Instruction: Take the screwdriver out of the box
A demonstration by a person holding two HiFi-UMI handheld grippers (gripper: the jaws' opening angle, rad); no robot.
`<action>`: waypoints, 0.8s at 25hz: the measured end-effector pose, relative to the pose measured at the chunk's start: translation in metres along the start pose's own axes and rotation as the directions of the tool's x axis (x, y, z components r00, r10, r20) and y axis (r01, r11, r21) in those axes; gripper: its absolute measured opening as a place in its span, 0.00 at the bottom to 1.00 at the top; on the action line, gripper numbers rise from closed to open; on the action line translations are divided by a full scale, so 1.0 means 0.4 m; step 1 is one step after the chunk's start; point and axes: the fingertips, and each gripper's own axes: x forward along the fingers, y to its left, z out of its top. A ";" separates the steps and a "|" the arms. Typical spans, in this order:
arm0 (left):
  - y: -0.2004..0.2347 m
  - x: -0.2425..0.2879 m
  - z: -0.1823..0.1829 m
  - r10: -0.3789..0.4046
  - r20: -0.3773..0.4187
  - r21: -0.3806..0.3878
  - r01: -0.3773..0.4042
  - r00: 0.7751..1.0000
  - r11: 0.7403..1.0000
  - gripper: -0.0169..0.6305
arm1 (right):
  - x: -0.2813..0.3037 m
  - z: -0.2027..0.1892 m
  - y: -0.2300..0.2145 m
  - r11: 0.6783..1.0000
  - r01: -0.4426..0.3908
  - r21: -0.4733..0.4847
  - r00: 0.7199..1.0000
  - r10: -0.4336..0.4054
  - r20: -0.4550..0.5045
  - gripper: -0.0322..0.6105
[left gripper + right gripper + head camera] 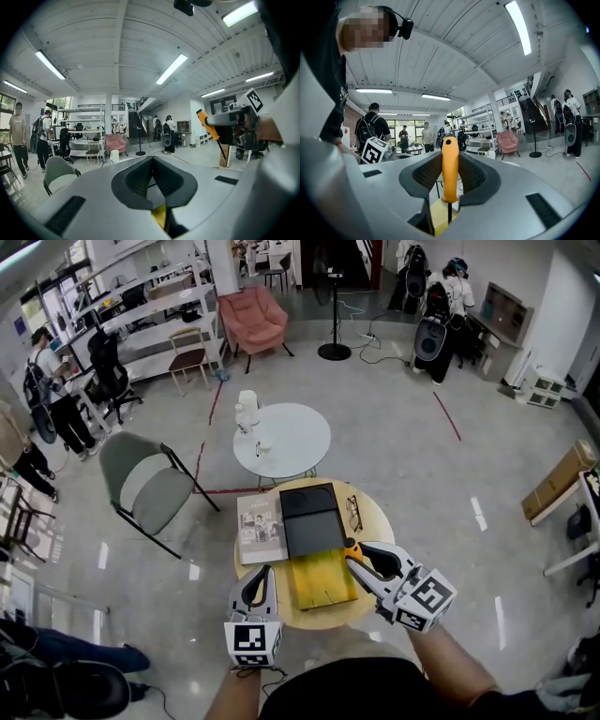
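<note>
Right hand-held gripper [450,157] pinches the screwdriver [450,176] by its handle, so the shaft hangs clear of the box [322,585]. Left hand-held gripper [152,159], pressed together, holds nothing.

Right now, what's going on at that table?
A person works with a gripper in each hand. The right gripper has its jaws closed on the orange handle of the screwdriver, held in the air by the right edge of the open box on the round table. The left gripper hangs at the box's near left corner, jaws together, empty.
</note>
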 end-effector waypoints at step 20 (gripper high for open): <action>0.020 -0.063 0.084 -0.001 0.076 0.070 -0.005 0.997 0.998 0.05 | -0.031 0.033 0.072 0.994 0.013 -0.107 0.998 -0.006 0.063 0.25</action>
